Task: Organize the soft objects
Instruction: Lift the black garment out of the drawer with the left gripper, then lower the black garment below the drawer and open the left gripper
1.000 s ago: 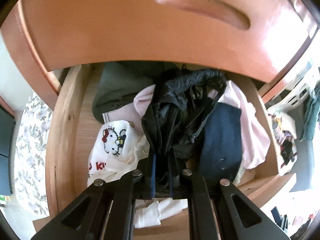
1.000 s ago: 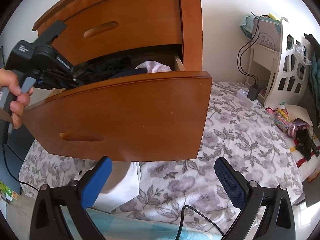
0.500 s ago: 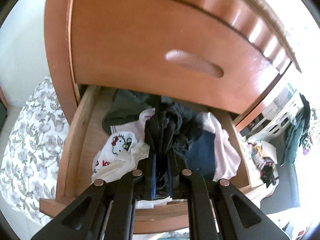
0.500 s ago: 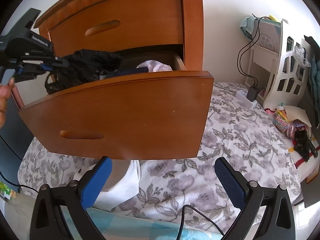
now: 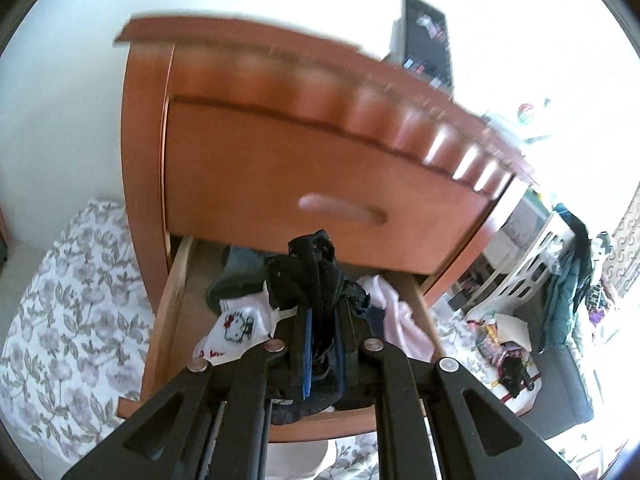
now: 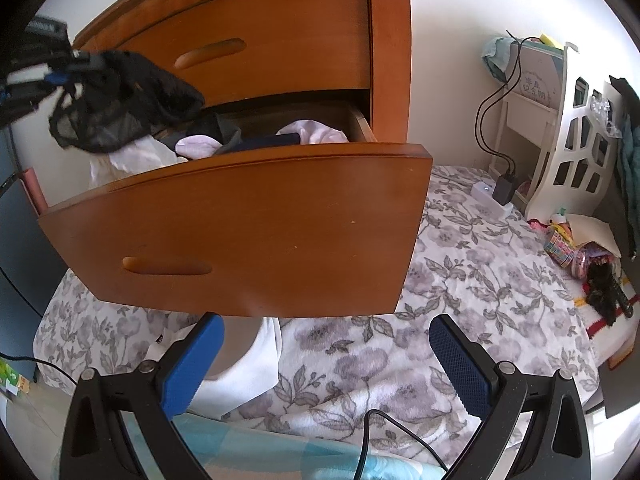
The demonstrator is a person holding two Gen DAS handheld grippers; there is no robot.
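Left hand-held gripper [image 5: 322, 340] is clenched on a black lacy garment [image 5: 312, 280], which hangs in the air above the left end of the open drawer [image 6: 240, 232]. Right hand-held gripper [image 6: 326, 364] is released, jaws wide and empty, low in front of the drawer face over the floral bedspread [image 6: 460, 280]. Drawer contents: a white cartoon-print cloth [image 5: 236, 328], pink fabric [image 5: 396, 320], dark green fabric [image 5: 232, 276]. Upper drawer [image 6: 260, 52] is closed.
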